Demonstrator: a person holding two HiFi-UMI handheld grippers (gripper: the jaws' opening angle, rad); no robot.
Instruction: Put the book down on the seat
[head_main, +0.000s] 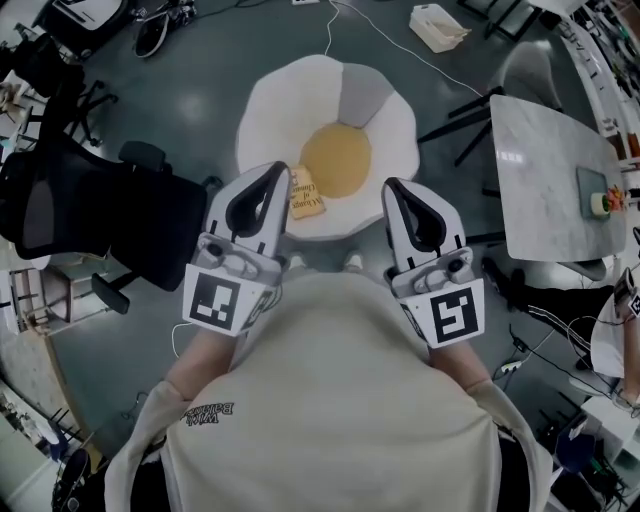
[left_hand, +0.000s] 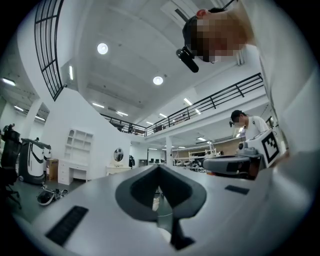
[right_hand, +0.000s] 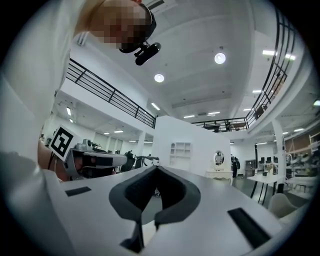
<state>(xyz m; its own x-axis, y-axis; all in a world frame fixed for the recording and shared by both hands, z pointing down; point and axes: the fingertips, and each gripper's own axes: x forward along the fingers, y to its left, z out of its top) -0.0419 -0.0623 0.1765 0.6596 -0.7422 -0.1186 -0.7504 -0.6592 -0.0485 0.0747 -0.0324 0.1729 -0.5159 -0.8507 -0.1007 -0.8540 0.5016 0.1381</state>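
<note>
A small yellow-orange book (head_main: 306, 194) lies on the front left part of the egg-shaped seat (head_main: 270, 110), a white cushion with a yellow centre. My left gripper (head_main: 280, 168) hovers just left of the book, jaws together, and its side hides the book's left edge. My right gripper (head_main: 392, 184) is held over the seat's front right rim, also shut and empty. Both gripper views look upward into the hall; the left gripper (left_hand: 159, 167) and the right gripper (right_hand: 157, 169) show closed tips with nothing between them. The book and the seat are out of both gripper views.
A black office chair (head_main: 90, 210) stands at the left. A marble-topped table (head_main: 555, 180) with a small object on it is at the right. A white box (head_main: 437, 25) and cables lie on the floor beyond the seat. Another person (head_main: 615, 335) is at the right edge.
</note>
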